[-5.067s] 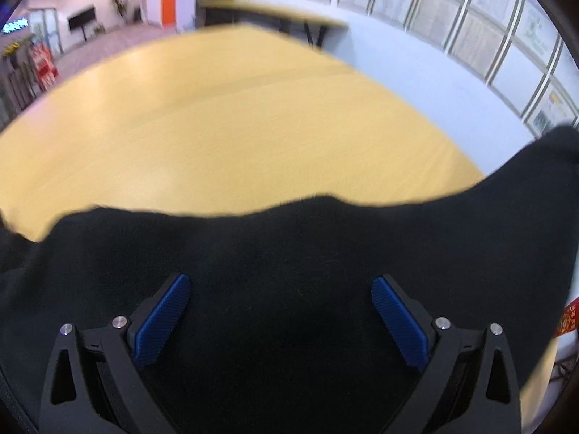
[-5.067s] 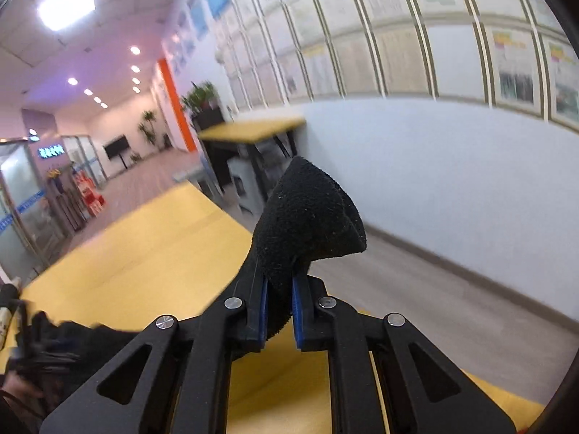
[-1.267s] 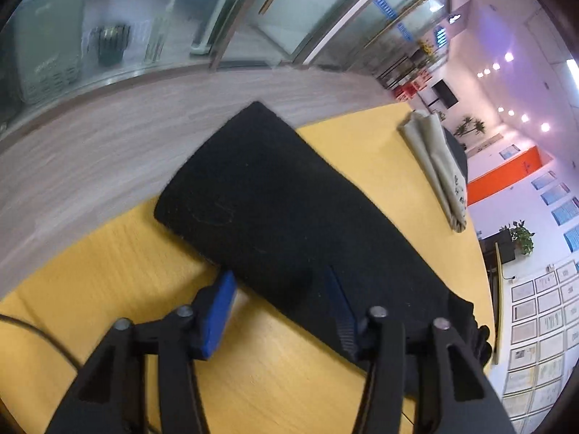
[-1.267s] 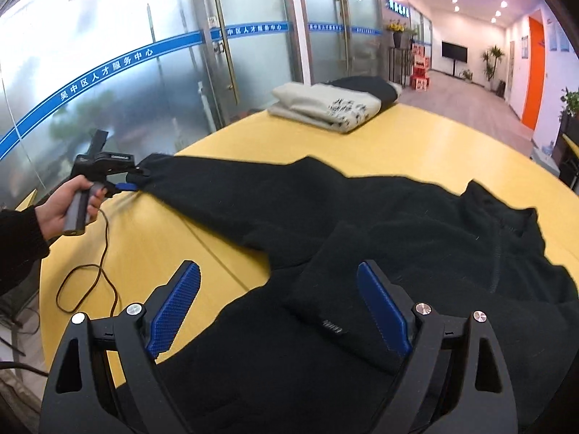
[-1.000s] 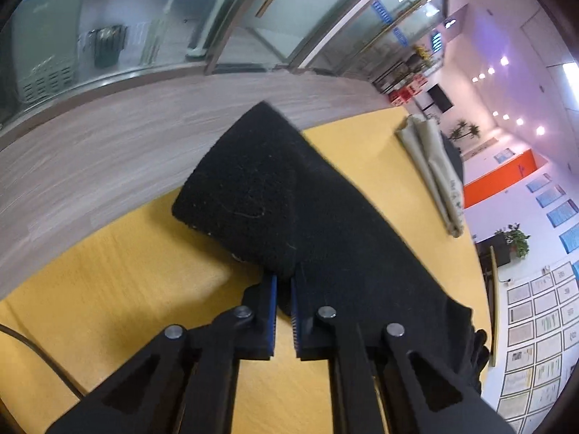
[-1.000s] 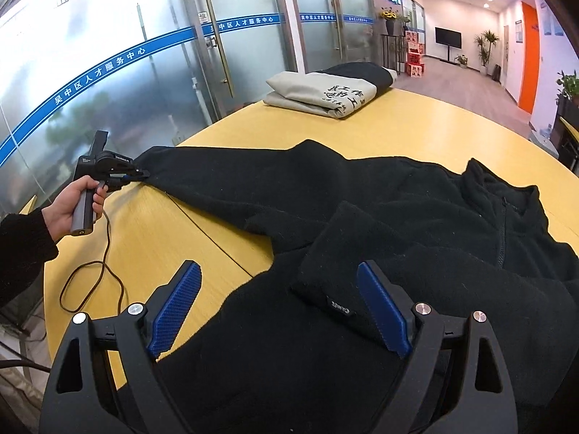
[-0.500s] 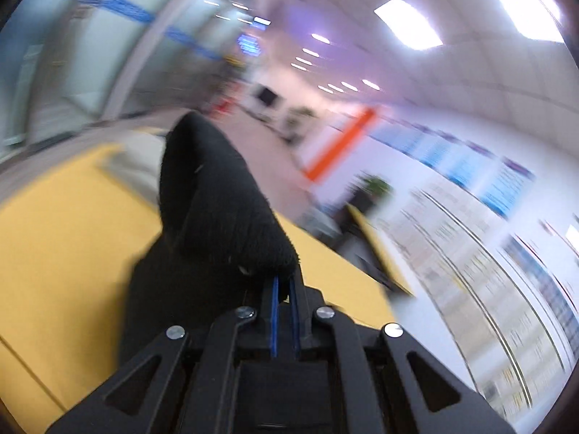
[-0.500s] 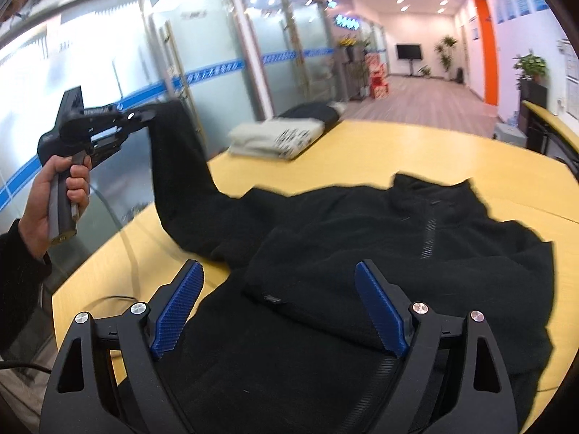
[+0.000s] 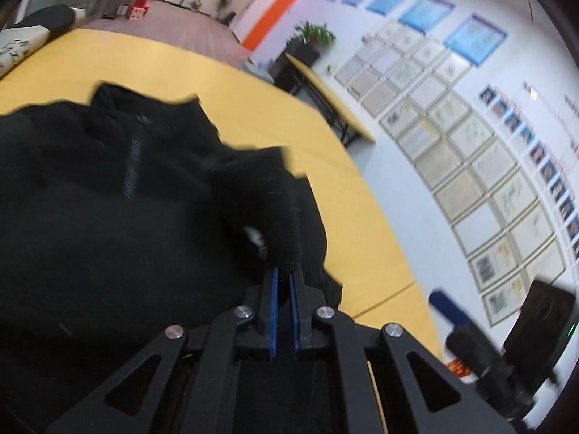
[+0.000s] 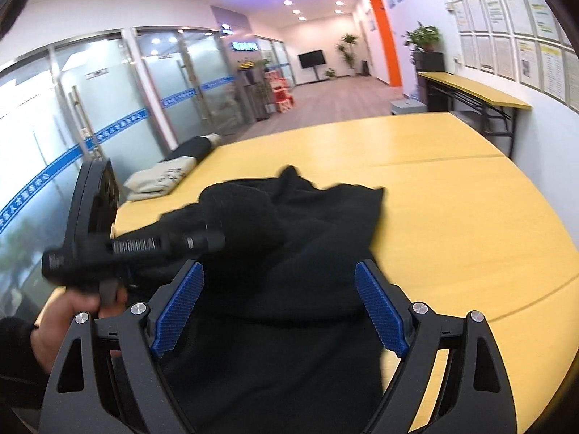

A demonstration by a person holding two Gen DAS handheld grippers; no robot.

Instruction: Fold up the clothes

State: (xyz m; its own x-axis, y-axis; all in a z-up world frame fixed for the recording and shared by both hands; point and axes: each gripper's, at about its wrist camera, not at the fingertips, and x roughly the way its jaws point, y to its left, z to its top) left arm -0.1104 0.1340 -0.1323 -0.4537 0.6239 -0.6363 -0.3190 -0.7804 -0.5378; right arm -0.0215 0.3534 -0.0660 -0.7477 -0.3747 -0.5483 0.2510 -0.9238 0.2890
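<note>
A black fleece jacket (image 9: 108,217) with a front zip lies spread on the round yellow table (image 9: 253,108). My left gripper (image 9: 283,282) is shut on the cuff of the jacket's sleeve (image 9: 267,202) and holds it over the jacket's body. In the right wrist view the jacket (image 10: 307,253) lies under my right gripper (image 10: 278,300), which is open and empty just above the fabric. The left gripper (image 10: 217,238) crosses in from the left there, carrying the sleeve.
Folded clothes, beige and black, (image 10: 166,177) lie at the far left of the table (image 10: 452,199). A narrow side table (image 10: 477,97) stands by the right wall. Glass doors stand behind the table on the left.
My left gripper closed on the sleeve cuff, lifted it off the table and swung it across over the jacket body. My right gripper stayed open above the jacket.
</note>
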